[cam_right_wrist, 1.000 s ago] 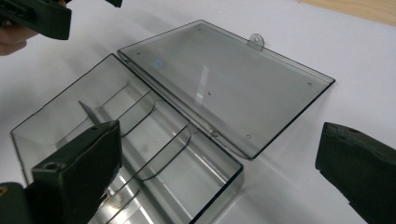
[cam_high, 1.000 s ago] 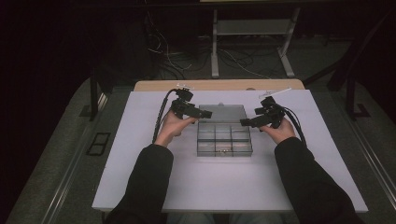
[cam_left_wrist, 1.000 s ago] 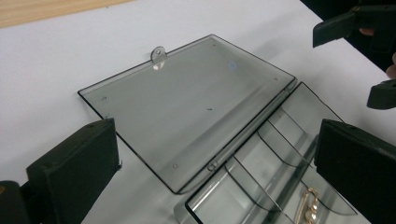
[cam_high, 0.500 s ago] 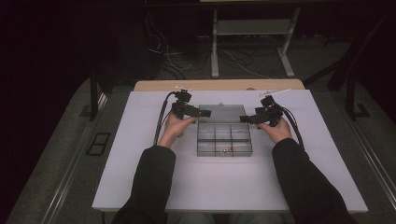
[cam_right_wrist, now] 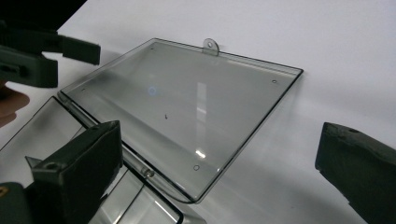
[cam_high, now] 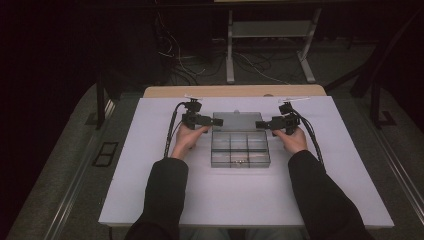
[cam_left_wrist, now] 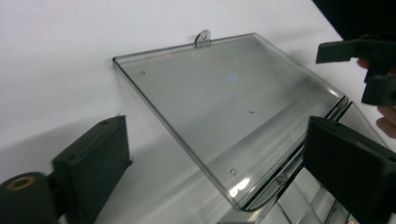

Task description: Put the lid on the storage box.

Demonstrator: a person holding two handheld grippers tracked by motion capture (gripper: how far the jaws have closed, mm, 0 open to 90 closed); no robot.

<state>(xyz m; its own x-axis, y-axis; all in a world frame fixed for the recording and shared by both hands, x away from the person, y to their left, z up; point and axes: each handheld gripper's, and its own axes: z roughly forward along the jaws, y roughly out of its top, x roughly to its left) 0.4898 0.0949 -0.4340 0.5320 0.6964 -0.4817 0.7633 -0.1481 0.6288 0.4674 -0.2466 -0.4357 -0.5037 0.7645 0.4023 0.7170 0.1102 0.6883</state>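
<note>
A clear plastic compartment box (cam_high: 240, 148) lies mid-table with its lid (cam_high: 237, 120) folded open flat behind it. A few small metal bits (cam_high: 239, 162) rest in a near compartment. My left gripper (cam_high: 218, 121) reaches in from the left at the lid's left edge, and my right gripper (cam_high: 258, 124) from the right at its right edge. In the left gripper view, the left gripper (cam_left_wrist: 217, 140) is open around the lid's (cam_left_wrist: 224, 98) near corner, not touching it. In the right gripper view, the right gripper (cam_right_wrist: 217, 140) is open around the lid (cam_right_wrist: 187, 102) the same way.
The box sits on a white tabletop (cam_high: 240, 200) with a wooden strip (cam_high: 235, 91) along the far edge. Cables (cam_high: 172, 130) trail from both grippers. The person's dark sleeves (cam_high: 162, 195) come in from the bottom. Beyond the table are a metal stand (cam_high: 270, 45) and floor cables.
The right gripper has drifted slightly toward the far side. The box, its open lid and the left gripper stand as before.
</note>
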